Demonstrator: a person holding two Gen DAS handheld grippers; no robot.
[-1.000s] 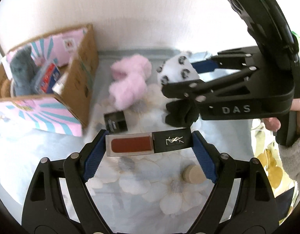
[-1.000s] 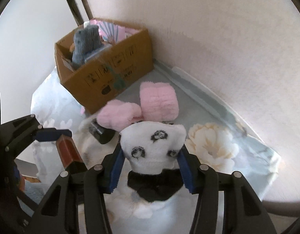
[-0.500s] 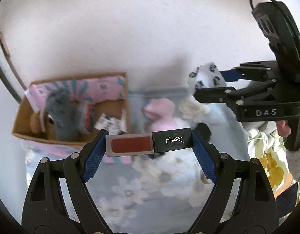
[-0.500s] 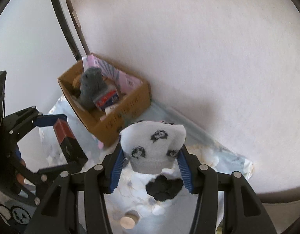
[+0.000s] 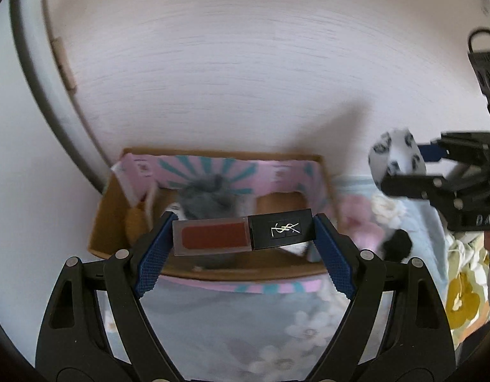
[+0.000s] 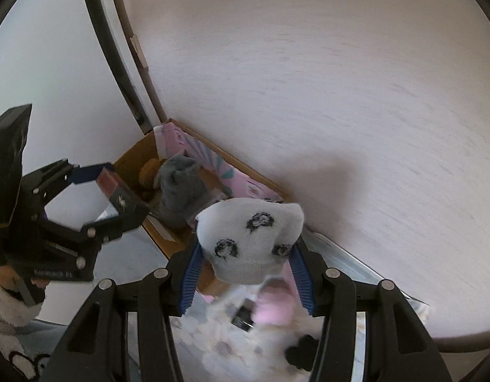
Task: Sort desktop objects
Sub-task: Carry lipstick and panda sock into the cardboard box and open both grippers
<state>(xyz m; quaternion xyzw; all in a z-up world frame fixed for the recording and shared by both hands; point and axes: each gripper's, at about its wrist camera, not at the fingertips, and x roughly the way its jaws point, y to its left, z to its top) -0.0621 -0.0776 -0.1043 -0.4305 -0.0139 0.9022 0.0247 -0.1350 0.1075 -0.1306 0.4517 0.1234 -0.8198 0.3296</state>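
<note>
My left gripper (image 5: 243, 237) is shut on a lip-gloss tube (image 5: 243, 234) with a red body and black cap, held crosswise in the air over the open cardboard box (image 5: 210, 272). My right gripper (image 6: 246, 251) is shut on a white sock with black flower prints (image 6: 249, 238), held up just right of the box (image 6: 168, 242). The sock also shows in the left wrist view (image 5: 396, 159), and the tube in the right wrist view (image 6: 117, 195). A grey plush item (image 6: 181, 187) and a brown one lie in the box.
Pink fluffy socks (image 5: 361, 222) and a black sock (image 5: 399, 243) lie on the flowered cloth (image 5: 245, 328) right of the box. A small black box (image 6: 243, 316) lies by the pink socks. The wall stands close behind the box.
Both grippers rose from the cloth and moved left toward the box. The tube now hangs over the box opening, and the white sock has lifted off the table.
</note>
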